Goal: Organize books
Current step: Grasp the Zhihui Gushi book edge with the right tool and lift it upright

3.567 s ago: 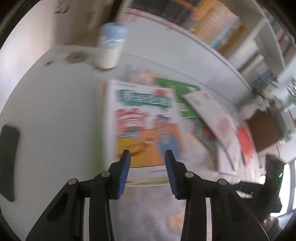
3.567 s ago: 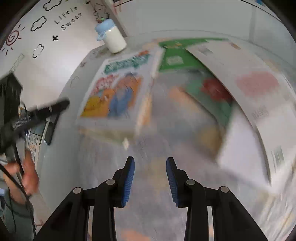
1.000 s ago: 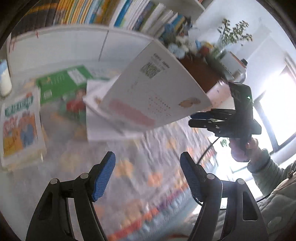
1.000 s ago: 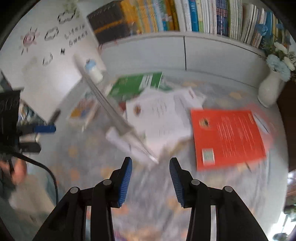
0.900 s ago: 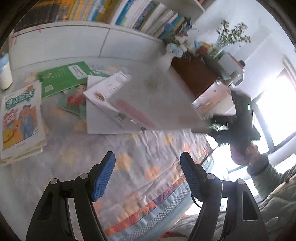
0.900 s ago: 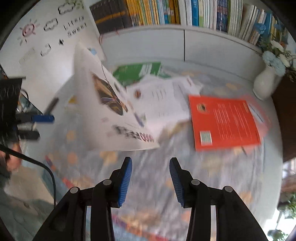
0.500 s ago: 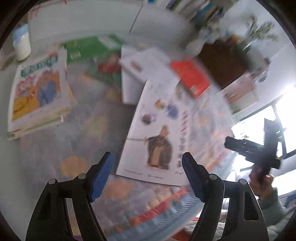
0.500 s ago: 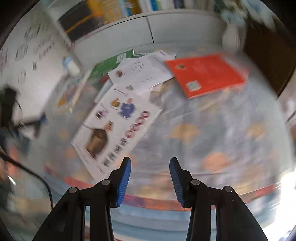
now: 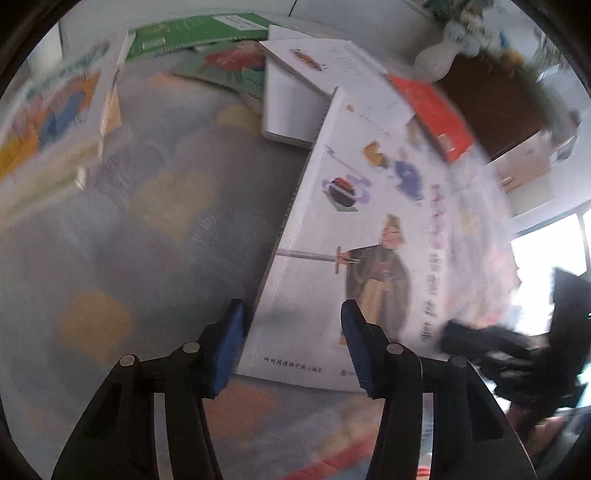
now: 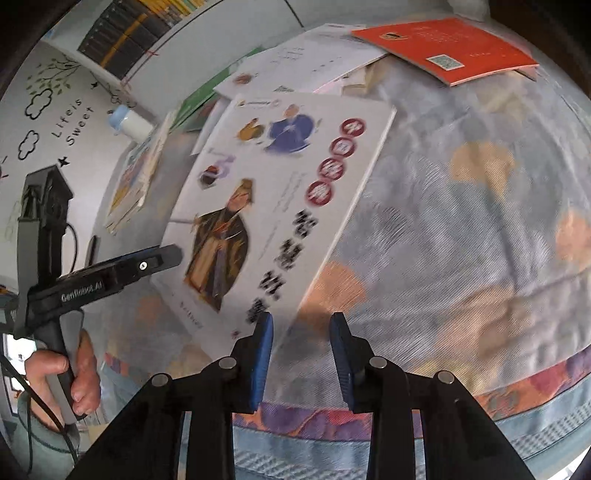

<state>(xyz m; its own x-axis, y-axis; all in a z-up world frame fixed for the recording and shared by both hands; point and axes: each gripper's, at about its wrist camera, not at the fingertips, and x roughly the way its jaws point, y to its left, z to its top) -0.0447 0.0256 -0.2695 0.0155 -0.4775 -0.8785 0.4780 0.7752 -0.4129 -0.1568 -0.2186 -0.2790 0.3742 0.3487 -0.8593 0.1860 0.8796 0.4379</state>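
A white book (image 9: 369, 236) with a robed swordsman on its cover lies flat on the patterned cloth (image 9: 166, 221). My left gripper (image 9: 291, 343) hangs just over its near left corner. The jaws straddle that corner and are closing, but the pads do not press it. In the right wrist view, the book (image 10: 280, 192) has its near right corner by the left pad of my right gripper (image 10: 301, 350). Those jaws are closing too, with mostly cloth between them. A hand (image 10: 77, 380) holds the left gripper (image 10: 175, 254) at the book's far side.
A stack with a cartoon cover (image 9: 48, 122) lies at the left. Beyond the white book lie a green book (image 9: 192, 29), another white book (image 9: 295, 99) and an orange book (image 10: 443, 48). A bottle (image 10: 129, 122), a vase (image 9: 436, 62) and a filled bookshelf (image 10: 129, 40) stand behind.
The white book came down from the air and now lies flat, cover up. Both grippers have sunk close to its near corners, and both pairs of jaws have narrowed.
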